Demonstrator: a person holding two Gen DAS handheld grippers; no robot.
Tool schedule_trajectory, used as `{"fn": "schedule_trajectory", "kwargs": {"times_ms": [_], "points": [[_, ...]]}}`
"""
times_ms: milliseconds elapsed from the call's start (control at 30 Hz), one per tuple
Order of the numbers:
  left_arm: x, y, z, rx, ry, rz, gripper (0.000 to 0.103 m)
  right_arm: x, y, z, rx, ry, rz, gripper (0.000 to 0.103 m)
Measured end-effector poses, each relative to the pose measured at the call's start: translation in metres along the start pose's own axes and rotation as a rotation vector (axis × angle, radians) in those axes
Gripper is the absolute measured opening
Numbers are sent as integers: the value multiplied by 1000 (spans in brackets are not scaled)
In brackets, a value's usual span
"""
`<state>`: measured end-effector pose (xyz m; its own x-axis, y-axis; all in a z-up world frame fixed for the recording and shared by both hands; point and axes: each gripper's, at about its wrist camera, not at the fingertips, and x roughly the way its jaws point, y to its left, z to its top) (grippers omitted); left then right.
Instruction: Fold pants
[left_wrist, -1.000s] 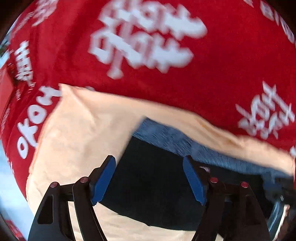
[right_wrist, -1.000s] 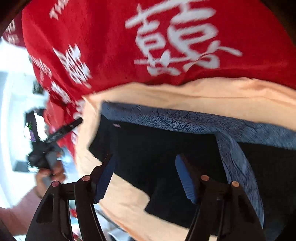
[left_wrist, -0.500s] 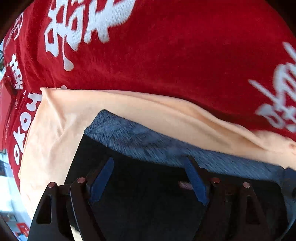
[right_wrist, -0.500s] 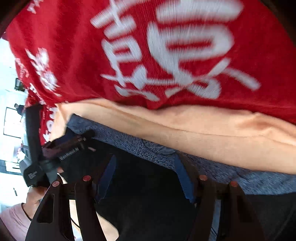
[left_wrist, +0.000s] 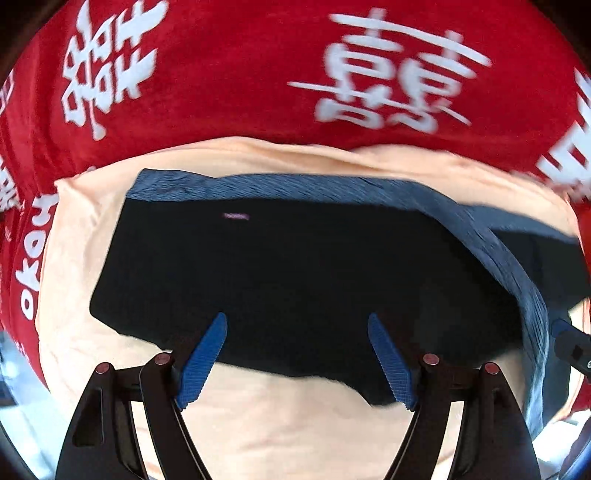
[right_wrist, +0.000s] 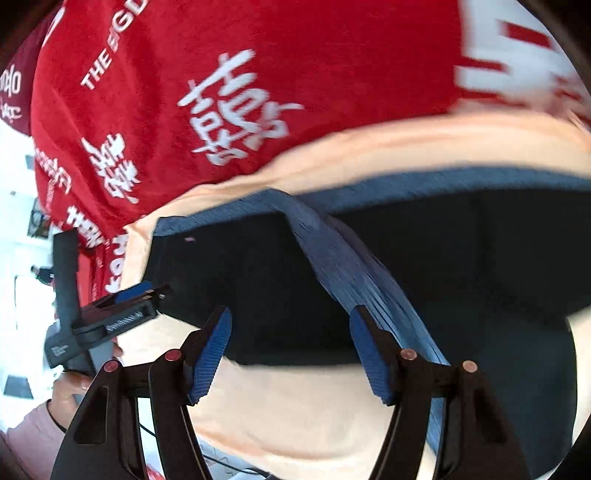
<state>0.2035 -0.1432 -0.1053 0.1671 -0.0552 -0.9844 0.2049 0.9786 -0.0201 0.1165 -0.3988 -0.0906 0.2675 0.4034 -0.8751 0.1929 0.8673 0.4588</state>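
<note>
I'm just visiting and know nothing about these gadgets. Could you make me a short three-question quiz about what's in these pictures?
1. True or false: the black pants lie directly on the red cloth.
2. What colour is the band along the pants' far edge?
A. white
B. blue
C. green
3. Fill in: the left gripper has its jaws ____, with nothing pinched between them.

Key
1. False: they lie on a peach cloth spread over the red one.
2. B.
3. Open. The right gripper looks the same, and the pants are partly folded, with one section doubled across.
</note>
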Motion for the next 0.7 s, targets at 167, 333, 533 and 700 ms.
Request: {"fn": "schedule_trajectory", "kwargs": {"times_ms": [167,333,533,700], "points": [[-15,-26,-30,74,-5,-2,79,-33,-33,-55,95,-56,-52,71],[-23,-37,-51,152,-30,12,79,-39,-55,-102,202,-71,-48,71],[-34,-63,-77,227,-32,-30,79,-54,-82,-147,289,-84,-80,71],[-23,-96,-96,266,-2,-119,79,-64,-113,-181,321,-79,-142,71]]}}
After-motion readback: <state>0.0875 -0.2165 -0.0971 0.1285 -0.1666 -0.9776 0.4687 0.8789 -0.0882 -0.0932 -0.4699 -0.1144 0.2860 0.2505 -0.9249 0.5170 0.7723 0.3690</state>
